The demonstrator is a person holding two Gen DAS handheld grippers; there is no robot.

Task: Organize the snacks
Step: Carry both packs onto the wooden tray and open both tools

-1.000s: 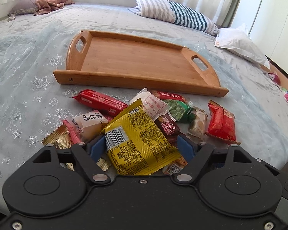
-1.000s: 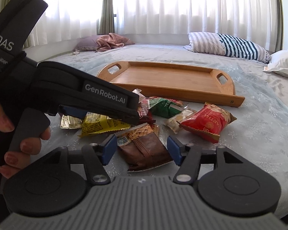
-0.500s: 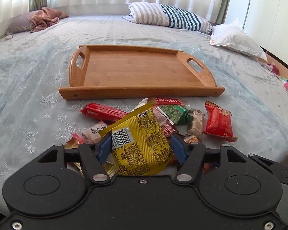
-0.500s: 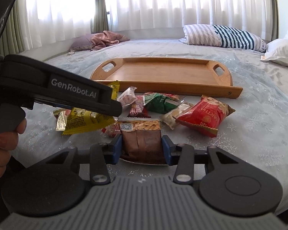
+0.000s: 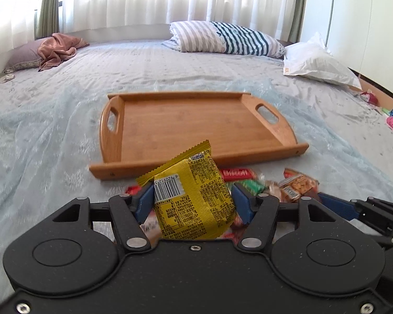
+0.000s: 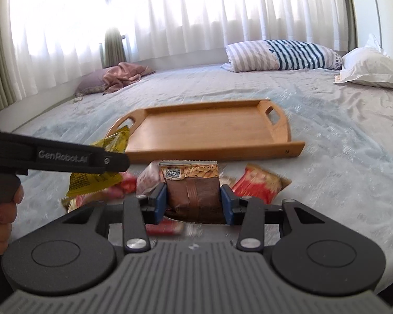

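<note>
Snacks lie heaped on the pale bedspread [image 5: 52, 130] just in front of the wooden tray [image 5: 196, 123], on the side nearest both cameras. The tray sits flat on the bed with cut-out handles at its two short ends and nothing on its floor.

The left gripper [image 5: 194, 202] is closed on a yellow packet [image 5: 194, 198]: both blue pads press against the packet's sides, its barcode faces the camera and its crimped top edge rises in front of the tray's near rim. In the right wrist view the same yellow packet [image 6: 97, 175] shows raised off the bedspread, to the left of the tray's near corner, half hidden behind the left gripper's black body.

The right gripper [image 6: 194, 204] is clamped on a brown packet [image 6: 194, 193] printed with nuts along its upper band; the blue pads meet it on either side, and it stands upright just short of the tray's near rim. Whether its lower edge rests on the pile cannot be told.

Between the grippers and the tray, a red biscuit bar [image 5: 237, 174] and a green packet [image 5: 254, 185] lie close to the near rim, and a red snack bag [image 6: 259, 185] lies off toward the tray's right end. Beyond the tray's far side, a striped pillow [image 5: 222, 39] and a white pillow [image 5: 319, 62] rest at the head of the bed
</note>
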